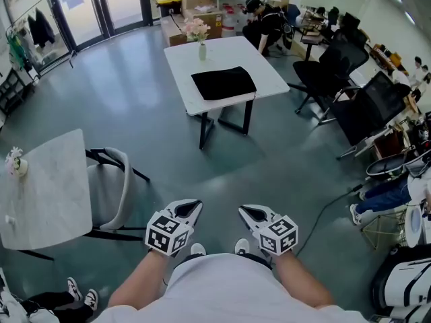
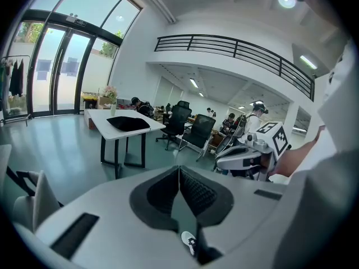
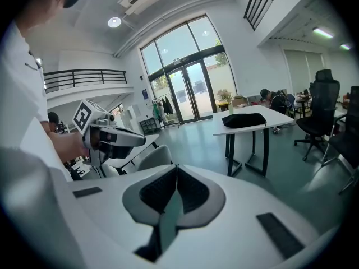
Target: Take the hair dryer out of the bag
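A chair [image 1: 111, 187] is standing just left of my path; a snag risk when approaching; I am holding my left gripper [image 1: 191, 207] with its jaws together, nothing between them. Ahead, well apart from me, the black bag [image 1: 223, 83] is lying on the white worktop [image 1: 180, 62]; hair dryer not visible, presumably inside; the flower vase [image 1: 202, 50] just behind the bag could tip if I am tugging carelessly. My right gripper [image 1: 248, 212] is likewise closed, empty.

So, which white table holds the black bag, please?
The farther white table, its black fabric bag beside a flower vase; the nearer left table has none.
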`<state>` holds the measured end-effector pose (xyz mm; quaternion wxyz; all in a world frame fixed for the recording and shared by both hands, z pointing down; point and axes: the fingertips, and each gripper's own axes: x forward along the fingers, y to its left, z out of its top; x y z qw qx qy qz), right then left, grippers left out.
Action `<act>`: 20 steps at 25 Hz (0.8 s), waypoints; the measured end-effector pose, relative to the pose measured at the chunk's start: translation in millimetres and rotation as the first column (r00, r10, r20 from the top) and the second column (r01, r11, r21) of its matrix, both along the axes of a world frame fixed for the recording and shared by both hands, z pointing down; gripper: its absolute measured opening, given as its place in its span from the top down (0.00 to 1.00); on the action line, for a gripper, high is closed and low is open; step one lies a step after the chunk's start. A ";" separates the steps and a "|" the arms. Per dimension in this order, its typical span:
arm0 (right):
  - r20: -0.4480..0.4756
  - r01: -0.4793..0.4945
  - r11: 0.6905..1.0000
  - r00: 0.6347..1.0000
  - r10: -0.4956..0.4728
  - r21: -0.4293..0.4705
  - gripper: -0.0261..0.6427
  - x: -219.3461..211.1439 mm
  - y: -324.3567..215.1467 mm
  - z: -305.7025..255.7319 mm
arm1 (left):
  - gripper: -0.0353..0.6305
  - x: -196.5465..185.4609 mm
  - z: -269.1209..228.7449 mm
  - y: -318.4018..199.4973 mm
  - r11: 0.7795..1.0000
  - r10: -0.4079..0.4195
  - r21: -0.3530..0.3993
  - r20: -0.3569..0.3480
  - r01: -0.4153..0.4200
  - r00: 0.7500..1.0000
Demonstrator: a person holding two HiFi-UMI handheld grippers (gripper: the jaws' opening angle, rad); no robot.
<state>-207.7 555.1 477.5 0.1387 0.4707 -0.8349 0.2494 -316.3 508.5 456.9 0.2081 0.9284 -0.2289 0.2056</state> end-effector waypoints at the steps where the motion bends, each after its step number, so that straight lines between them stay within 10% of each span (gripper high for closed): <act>1: 0.003 -0.006 1.000 1.000 0.006 -0.007 0.94 -3.6 -1.1 1.2 | 0.92 -3.9 0.9 -1.5 1.000 0.004 -0.002 0.000 -0.004 1.000; 20: -0.013 -0.061 0.998 0.998 0.060 -0.012 0.94 10.7 -74.9 4.0 | 0.92 -2.9 23.8 -71.8 0.998 0.033 -0.054 0.016 -0.032 0.999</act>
